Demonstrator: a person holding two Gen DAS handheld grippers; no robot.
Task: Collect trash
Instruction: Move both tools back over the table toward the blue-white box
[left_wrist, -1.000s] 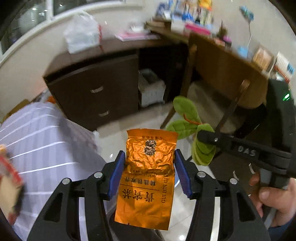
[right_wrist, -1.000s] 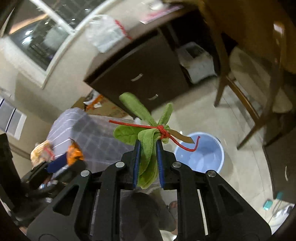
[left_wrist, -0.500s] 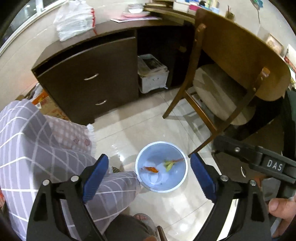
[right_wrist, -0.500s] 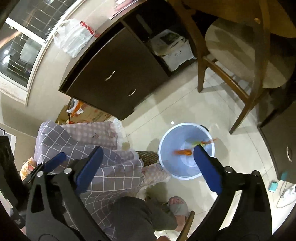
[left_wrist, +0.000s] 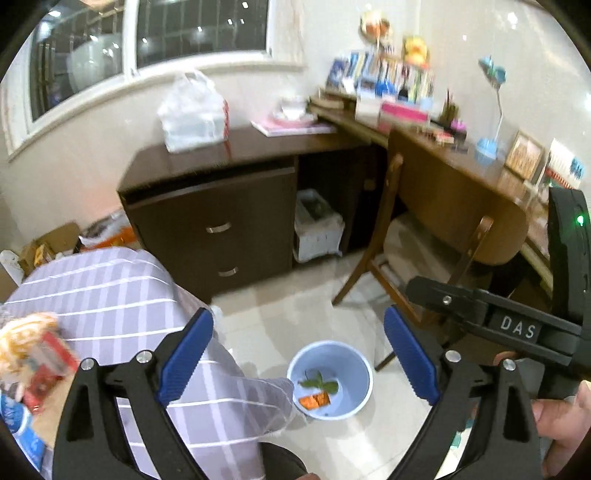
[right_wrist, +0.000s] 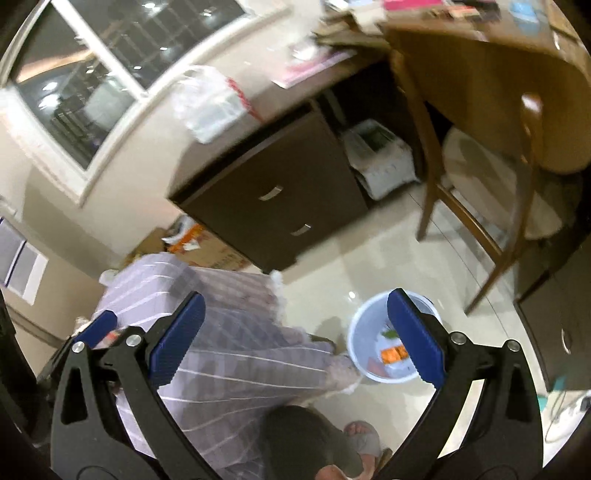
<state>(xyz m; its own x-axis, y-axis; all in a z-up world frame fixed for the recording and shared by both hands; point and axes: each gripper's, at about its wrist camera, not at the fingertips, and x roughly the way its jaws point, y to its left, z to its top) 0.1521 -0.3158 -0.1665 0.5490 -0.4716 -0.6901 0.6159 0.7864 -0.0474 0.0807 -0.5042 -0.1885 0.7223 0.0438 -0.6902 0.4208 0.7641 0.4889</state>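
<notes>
A light blue bin (left_wrist: 360, 371) stands on the tiled floor; it also shows in the right wrist view (right_wrist: 364, 332). Inside it lie an orange tea packet (left_wrist: 314, 400) and green leaves (left_wrist: 319, 382); the packet (right_wrist: 393, 355) and leaves (right_wrist: 389, 333) show in the right wrist view too. My left gripper (left_wrist: 297, 354) is open and empty, high above the bin. My right gripper (right_wrist: 295, 334) is open and empty, also well above the floor. The right gripper's black body (left_wrist: 517, 325) shows at the right of the left wrist view.
A dark cabinet (left_wrist: 221, 206) with drawers stands ahead, a white plastic bag (left_wrist: 194, 114) on top. A wooden chair (left_wrist: 454, 221) and cluttered desk (left_wrist: 424, 122) are to the right. A bed with a checked cover (left_wrist: 110, 295) is at left. A snack pack (left_wrist: 40, 365) lies at far left.
Both grippers opened and dropped the orange packet and the leaves into the blue bin. Both views have since tilted up from the floor toward the cabinet and window.
</notes>
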